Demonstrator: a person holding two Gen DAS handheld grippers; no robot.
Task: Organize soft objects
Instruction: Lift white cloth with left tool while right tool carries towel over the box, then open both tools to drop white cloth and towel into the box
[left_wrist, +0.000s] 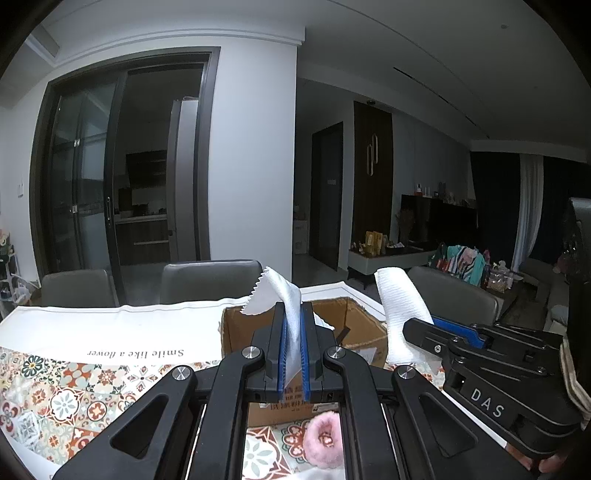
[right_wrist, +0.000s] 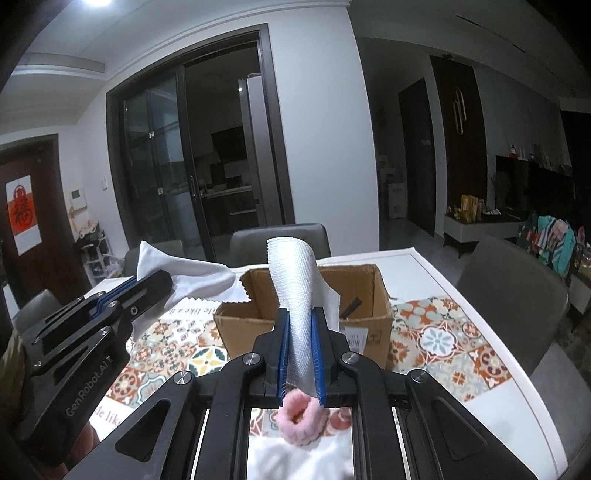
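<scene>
Here, left hand-held gripper (left_wrist: 293, 332) pinching zigzag-edged cloth (left_wrist: 275, 295), right hand-held gripper (right_wrist: 300, 339) pinching textured cloth (right_wrist: 295, 273), above open box (right_wrist: 380, 317).

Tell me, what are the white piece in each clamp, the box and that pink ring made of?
Left gripper's cloth: smooth thin fabric, zigzag-cut edge. Right gripper's cloth: textured, waffle-like weave or embossed paper towel, unclear. Box: brown corrugated cardboard, matte. Pink ring: fuzzy plush, probably a scrunchie.

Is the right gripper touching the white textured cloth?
Touching. The right wrist view shows the right gripper shut on the white textured cloth, blue pads pressing both sides.
</scene>
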